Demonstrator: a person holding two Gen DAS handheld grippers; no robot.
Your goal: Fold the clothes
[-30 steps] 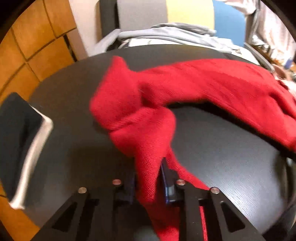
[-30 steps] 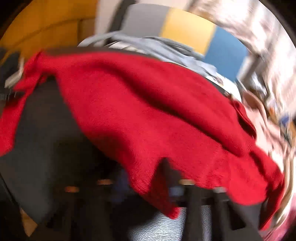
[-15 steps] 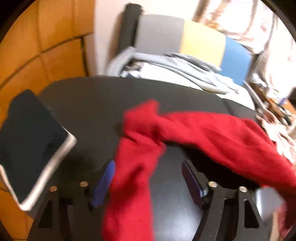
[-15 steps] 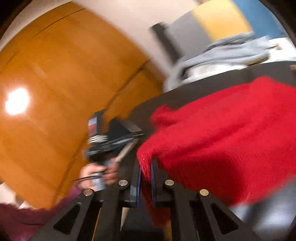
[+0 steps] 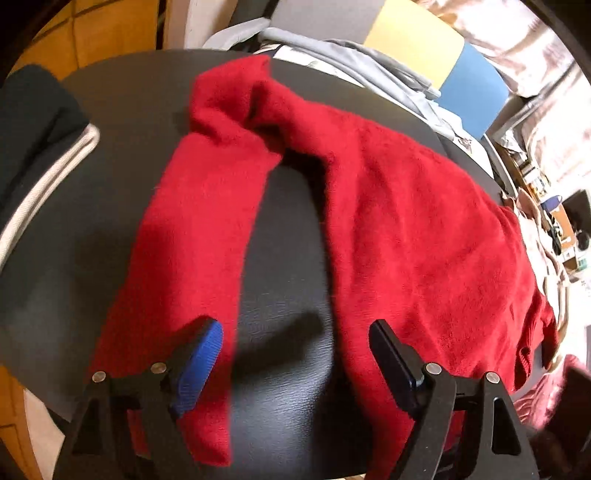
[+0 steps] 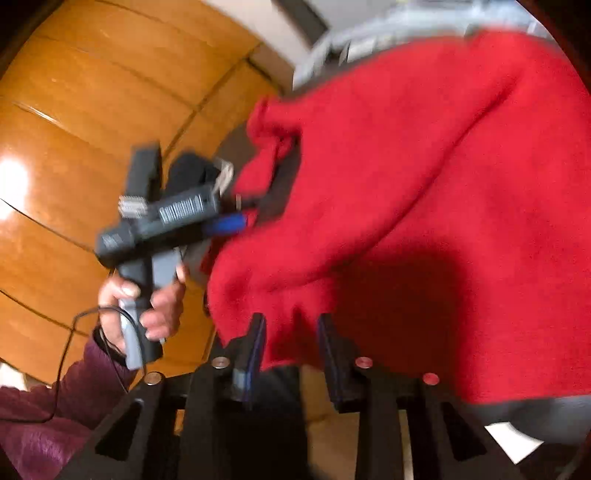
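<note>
A red knit sweater lies spread on the dark round table, one sleeve stretched toward me on the left. My left gripper hovers open and wide over the bare table between sleeve and body, holding nothing. In the right wrist view the sweater fills the right side. My right gripper is at its near edge; its jaws are opening, with the hem hanging loose between the pads. A person's hand holds the left gripper's handle, whose blue fingertip is near the sleeve.
A folded dark garment with a white edge sits at the table's left rim. Grey clothes are heaped on a chair with yellow and blue panels behind the table. Wooden flooring lies beyond the left edge. Clutter crowds the right.
My left gripper let go of the red sleeve and opened wide; the sleeve now lies flat. My right gripper swung left with the hem, and its jaws have come apart.
</note>
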